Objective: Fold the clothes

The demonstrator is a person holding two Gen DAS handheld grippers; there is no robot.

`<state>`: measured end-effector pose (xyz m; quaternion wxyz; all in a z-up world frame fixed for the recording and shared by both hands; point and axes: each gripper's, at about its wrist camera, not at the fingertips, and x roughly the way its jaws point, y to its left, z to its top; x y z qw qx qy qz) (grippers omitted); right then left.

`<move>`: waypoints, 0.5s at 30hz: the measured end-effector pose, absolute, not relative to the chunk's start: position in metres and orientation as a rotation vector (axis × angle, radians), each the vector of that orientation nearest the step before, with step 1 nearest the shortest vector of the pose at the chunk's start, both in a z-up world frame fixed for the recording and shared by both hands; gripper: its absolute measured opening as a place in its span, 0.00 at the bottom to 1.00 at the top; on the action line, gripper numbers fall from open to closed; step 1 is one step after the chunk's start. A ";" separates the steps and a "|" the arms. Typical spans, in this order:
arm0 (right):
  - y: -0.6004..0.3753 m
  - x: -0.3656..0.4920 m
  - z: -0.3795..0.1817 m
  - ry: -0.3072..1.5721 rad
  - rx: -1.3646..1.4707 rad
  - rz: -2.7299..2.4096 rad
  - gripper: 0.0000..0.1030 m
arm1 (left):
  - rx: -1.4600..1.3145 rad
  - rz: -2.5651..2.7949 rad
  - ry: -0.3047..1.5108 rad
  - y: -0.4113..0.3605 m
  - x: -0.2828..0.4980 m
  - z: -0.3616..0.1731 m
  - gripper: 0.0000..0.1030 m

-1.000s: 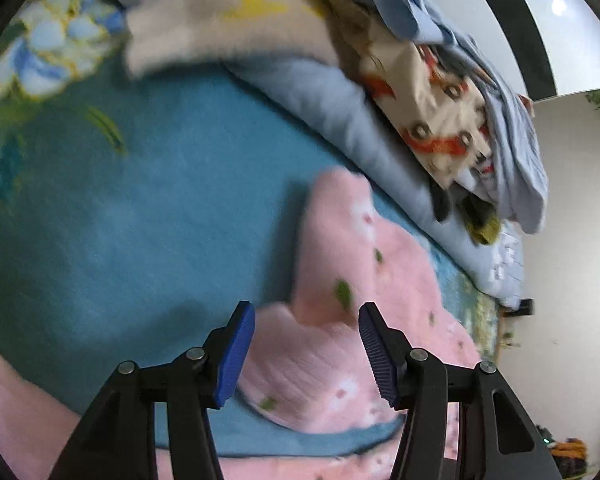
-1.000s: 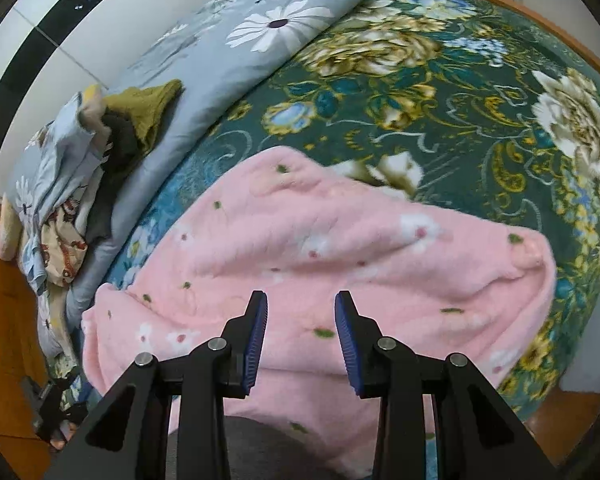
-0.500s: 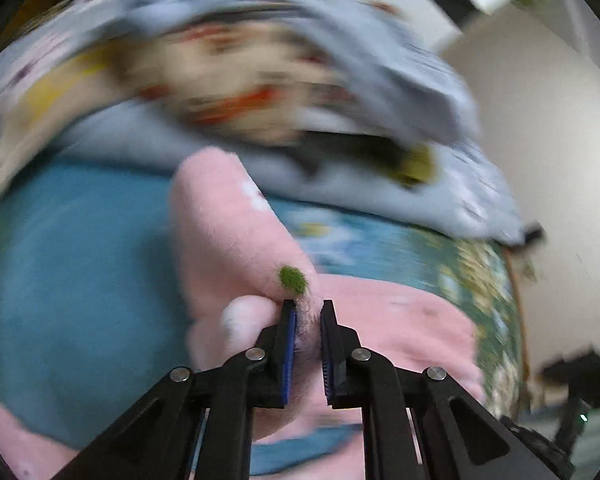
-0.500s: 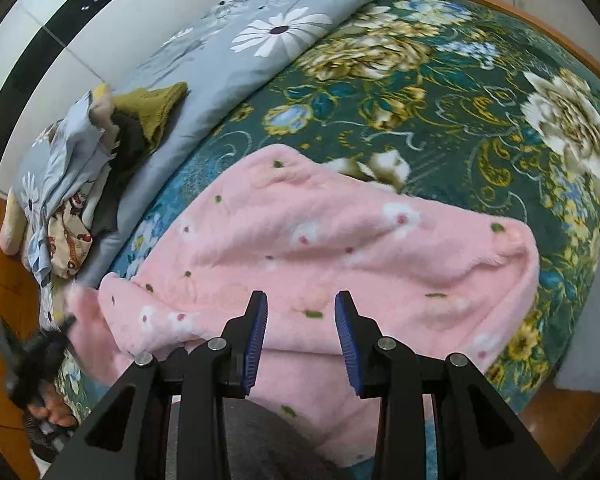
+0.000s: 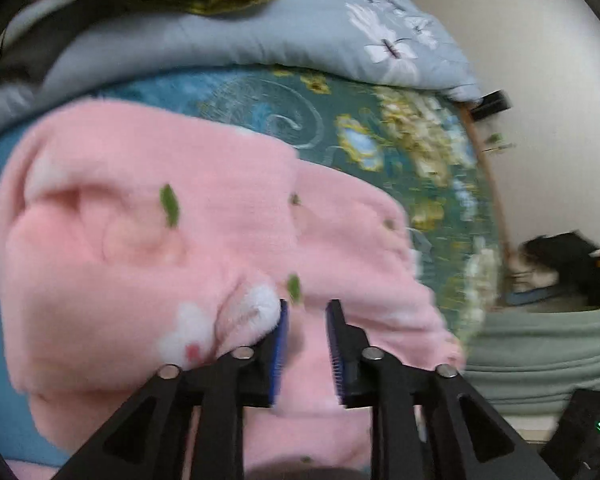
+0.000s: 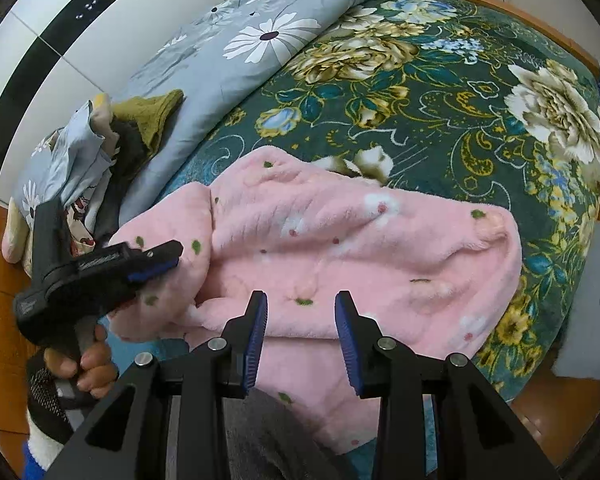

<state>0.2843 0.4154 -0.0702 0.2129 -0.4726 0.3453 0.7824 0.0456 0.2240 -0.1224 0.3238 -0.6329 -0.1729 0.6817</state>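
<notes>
Lying across the near side of the bed, the pink fleece garment is spread over the dark green floral blanket, bunched into soft folds, with its lower edge hanging toward you.

Your left hand-held gripper sits at the garment's near edge. Its blue pads stand a narrow gap apart with pink fleece showing between them, but the blur in the left wrist view keeps me from telling whether they pinch the cloth or only hover over it. In the right wrist view the same left hand-held gripper appears at the garment's left end, its tip touching a raised fold, gripped by your bare hand.

Your right hand-held gripper has its jaws parted wide and holds nothing; it hovers above the garment's front edge.

Along the far side of the bed lies a grey daisy-print quilt, and on it a heap of other clothes, including an olive knit piece, well apart from the pink one.
</notes>
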 end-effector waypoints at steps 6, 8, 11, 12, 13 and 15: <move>0.417 0.284 -0.078 0.972 -1.327 2.167 0.35 | -1.426 1.943 -0.762 0.108 0.054 -0.094 0.61; 0.417 0.284 -0.080 0.977 -1.329 2.167 0.35 | -1.503 2.096 -0.824 0.064 0.047 -0.114 0.60; 0.416 0.283 -0.087 0.988 -1.344 2.154 0.35 | -1.630 2.162 -0.948 0.026 0.037 -0.150 0.60; 0.415 0.283 -0.089 0.992 -1.348 2.149 0.35 | -1.640 2.131 -0.973 0.023 0.036 -0.158 0.60; 0.415 0.282 -0.091 1.001 -1.354 2.141 0.35 | -1.648 2.099 -0.993 0.021 0.034 -0.165 0.60; 0.414 0.280 -0.091 1.024 -1.350 2.134 0.35 | -1.637 2.064 -0.972 0.033 0.029 -0.172 0.60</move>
